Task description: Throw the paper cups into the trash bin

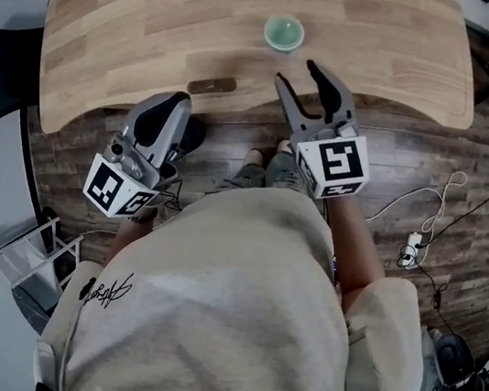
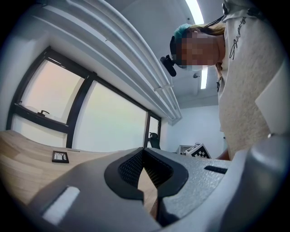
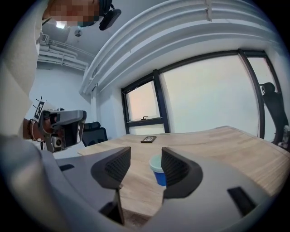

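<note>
Blue paper cup stood upright on pale wooden table, 11 o'clock of released right gripper; left gripper was clenched, empty.

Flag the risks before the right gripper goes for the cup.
1. In the right gripper view the paper cup lines up near one finger of the open right gripper, not mid-gap: advancing straight could knock it over.
2. It is a light paper cup: a hard squeeze may crush it.
</note>
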`<state>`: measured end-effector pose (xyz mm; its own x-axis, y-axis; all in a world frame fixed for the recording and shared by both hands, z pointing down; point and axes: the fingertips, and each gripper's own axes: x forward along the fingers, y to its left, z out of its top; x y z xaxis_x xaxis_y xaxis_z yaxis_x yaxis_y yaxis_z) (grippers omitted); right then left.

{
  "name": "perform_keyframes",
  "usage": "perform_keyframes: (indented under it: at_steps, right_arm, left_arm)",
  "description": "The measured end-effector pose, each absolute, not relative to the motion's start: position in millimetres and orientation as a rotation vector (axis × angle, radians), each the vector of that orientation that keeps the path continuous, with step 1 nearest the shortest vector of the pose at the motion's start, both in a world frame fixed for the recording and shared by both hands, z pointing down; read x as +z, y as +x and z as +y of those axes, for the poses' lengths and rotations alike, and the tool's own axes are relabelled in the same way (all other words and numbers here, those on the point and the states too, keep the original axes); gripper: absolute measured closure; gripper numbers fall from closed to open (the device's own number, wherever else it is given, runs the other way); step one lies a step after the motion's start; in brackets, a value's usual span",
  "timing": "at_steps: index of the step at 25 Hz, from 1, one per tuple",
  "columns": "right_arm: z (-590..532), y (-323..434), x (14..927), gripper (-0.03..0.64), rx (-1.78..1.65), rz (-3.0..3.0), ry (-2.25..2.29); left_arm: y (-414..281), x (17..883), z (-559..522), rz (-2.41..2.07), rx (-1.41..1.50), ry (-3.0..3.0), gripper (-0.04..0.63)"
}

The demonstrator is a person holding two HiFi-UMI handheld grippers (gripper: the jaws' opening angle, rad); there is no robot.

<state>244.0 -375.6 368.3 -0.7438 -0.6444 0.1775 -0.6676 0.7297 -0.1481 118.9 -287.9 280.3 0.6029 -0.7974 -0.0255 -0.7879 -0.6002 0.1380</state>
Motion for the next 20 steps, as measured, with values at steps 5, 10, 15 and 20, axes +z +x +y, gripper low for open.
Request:
perform_keyframes:
  at_steps: [5,10,15,20]
  right_arm:
    - [-383.0,242.1,387.2,0.403,0.301,-2.767,1.073]
    - [-396.7,238.0,414.0,0.367,0.343,-2.692,1.073]
    - [-406.6,239.5,441.8,0.353,0.375,-2.6,1.072]
    - [-412.5,234.4,460.7,0.352,0.393,-2.538,1.053]
  left_arm:
    - [109.5,280.0,-283.4,-1.401,-0.125,2.687,0.592]
    - [97.6,277.0,-278.9,-1.454,-0.12,2.672,0.592]
    - [88.5,274.8,-274.1,-1.503,-0.131,2.646,0.592]
    - [80.9,272.6,-269.7,-1.538,-0.124,2.641,0.592]
